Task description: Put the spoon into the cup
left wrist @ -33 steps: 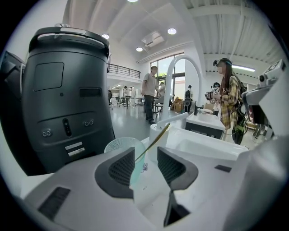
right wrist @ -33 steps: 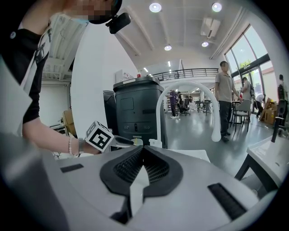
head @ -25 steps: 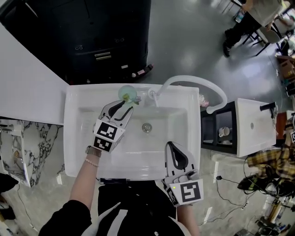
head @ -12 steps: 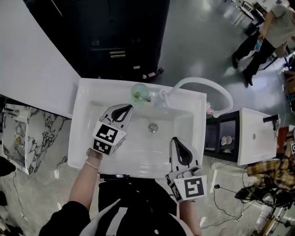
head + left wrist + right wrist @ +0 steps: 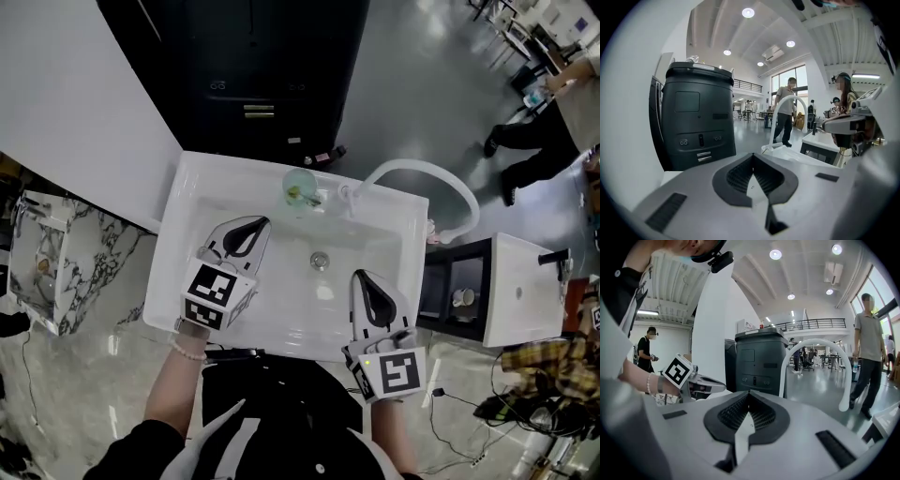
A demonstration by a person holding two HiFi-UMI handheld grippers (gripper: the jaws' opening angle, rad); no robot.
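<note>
Hovering over the white sink (image 5: 184, 281), the left gripper (image 5: 261, 222) has its jaws pressed together, with nothing between them. The right gripper (image 5: 359, 276) also keeps its jaws closed and empty. The pale green cup (image 5: 298, 180) stands on the back rim, just ahead of the left jaws and slightly to their right, not touching them. The spoon (image 5: 304, 195) is inside the cup.

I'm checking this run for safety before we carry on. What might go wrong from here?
1. The cup stands on the back rim of the sink, beside the faucet and right at the basin's edge. A nudge from the left gripper, shut and empty nearby, might tip it into the basin.
2. The faucet's spout arches above the sink's right side; the right gripper, if swung that way, might catch it.
</note>
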